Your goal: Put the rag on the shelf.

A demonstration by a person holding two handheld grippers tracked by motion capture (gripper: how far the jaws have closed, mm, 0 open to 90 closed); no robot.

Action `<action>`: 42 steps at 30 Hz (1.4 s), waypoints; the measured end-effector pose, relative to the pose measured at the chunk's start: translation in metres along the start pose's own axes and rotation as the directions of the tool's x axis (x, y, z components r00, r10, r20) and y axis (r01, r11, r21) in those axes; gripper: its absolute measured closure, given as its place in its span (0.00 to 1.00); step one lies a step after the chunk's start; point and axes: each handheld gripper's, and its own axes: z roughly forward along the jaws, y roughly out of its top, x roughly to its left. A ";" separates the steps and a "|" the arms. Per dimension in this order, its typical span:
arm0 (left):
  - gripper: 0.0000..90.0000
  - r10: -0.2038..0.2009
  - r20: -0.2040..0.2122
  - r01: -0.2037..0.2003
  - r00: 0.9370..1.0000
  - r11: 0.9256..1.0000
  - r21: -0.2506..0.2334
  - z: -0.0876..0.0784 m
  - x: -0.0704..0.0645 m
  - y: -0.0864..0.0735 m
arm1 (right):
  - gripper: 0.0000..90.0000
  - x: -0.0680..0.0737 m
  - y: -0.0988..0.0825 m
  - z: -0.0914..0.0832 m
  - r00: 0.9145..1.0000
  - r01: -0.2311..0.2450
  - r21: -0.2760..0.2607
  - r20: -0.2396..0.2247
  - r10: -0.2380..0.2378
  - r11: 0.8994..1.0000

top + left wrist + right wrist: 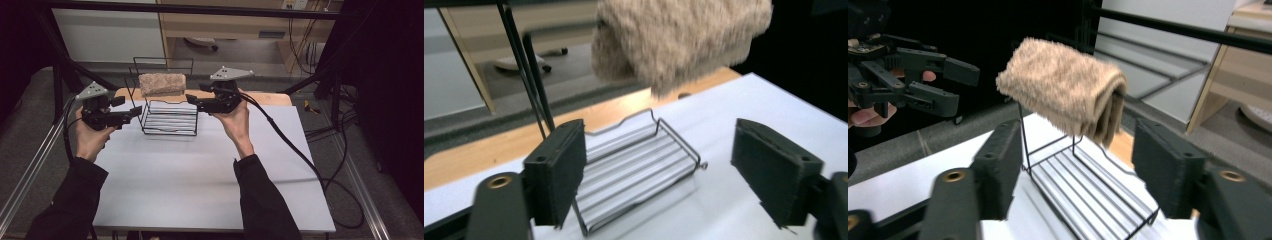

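A black wire rack (pixel 169 117) stands at the back middle of the white table (pixel 200 170). A folded beige fluffy towel (pixel 162 84) hangs over its top rail. My left gripper (pixel 128 106) is just left of the rack, open and holding nothing. My right gripper (pixel 192 101) is just right of the rack, also open and holding nothing. In the left gripper view the towel (pixel 679 40) hangs above the rack's ribbed base (pixel 634 170), beyond the wide-apart jaws. In the right gripper view the towel (pixel 1063 90) drapes over the rack (pixel 1088 195), with the left gripper (pixel 955 87) beyond it.
A wooden strip (pixel 265 97) runs along the table's back edge. A black cable (pixel 300 155) trails from the right gripper across the table's right side. Metal frame rails (pixel 30 170) flank the table. A wooden cabinet (pixel 225 25) stands behind.
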 end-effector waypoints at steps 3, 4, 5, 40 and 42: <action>0.18 -0.011 0.010 0.011 1.000 1.000 0.010 0.000 0.000 -0.012 | 0.29 -0.003 -0.009 -0.006 1.000 -0.015 0.005 0.002 0.015 1.000; 0.17 -0.011 0.012 0.011 1.000 1.000 0.014 0.001 0.000 -0.015 | 0.27 -0.004 -0.012 -0.008 1.000 -0.016 0.006 0.004 0.016 1.000; 0.15 -0.012 0.015 0.011 1.000 1.000 0.018 0.001 -0.001 -0.019 | 0.24 -0.005 -0.015 -0.011 1.000 -0.021 0.010 0.006 0.020 1.000; 0.08 0.006 0.077 -0.016 0.997 0.991 0.131 0.006 -0.028 -0.128 | 0.00 -0.050 -0.177 -0.116 0.985 -0.174 0.113 0.039 0.171 0.978; 0.08 0.008 0.076 -0.019 0.997 0.991 0.136 0.007 -0.028 -0.133 | 0.00 -0.051 -0.186 -0.121 0.983 -0.183 0.124 0.044 0.179 0.975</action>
